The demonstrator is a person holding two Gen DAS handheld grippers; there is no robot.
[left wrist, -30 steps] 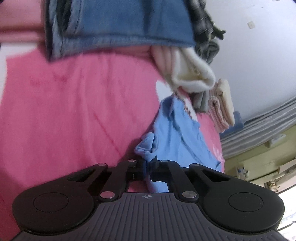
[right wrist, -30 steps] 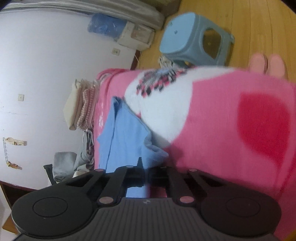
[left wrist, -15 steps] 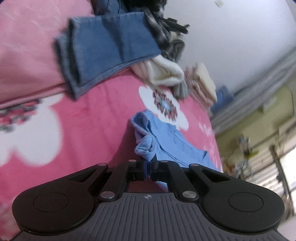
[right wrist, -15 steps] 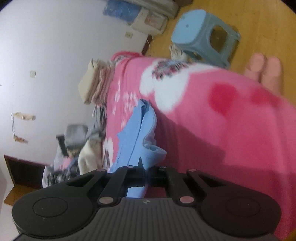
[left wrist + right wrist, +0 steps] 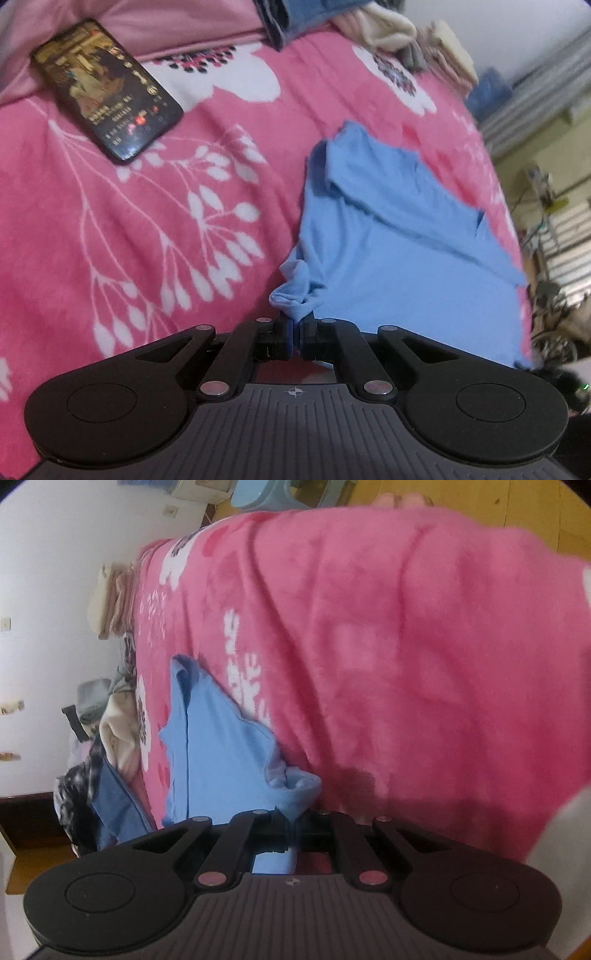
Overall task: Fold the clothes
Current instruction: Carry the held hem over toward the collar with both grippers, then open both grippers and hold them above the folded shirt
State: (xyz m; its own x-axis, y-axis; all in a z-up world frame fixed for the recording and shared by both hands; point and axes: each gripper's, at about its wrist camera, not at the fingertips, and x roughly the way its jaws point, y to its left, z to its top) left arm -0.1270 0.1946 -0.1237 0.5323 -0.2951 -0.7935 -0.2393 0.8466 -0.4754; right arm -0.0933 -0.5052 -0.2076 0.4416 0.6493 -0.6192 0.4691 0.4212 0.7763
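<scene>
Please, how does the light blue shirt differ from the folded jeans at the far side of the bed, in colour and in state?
The light blue shirt is pale and spread out, not yet folded, on the pink blanket; the folded jeans are darker blue and lie in the clothes pile. The left tongs and right tongs each pinch a bunch of the shirt; nothing holds the jeans. Both lie on the same bed.

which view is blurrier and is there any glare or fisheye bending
Right wrist view is softer: the pink blanket smears. Left wrist view is sharper near the claw and blue shirt, with glare on the phone; both bend at the rim.
</scene>
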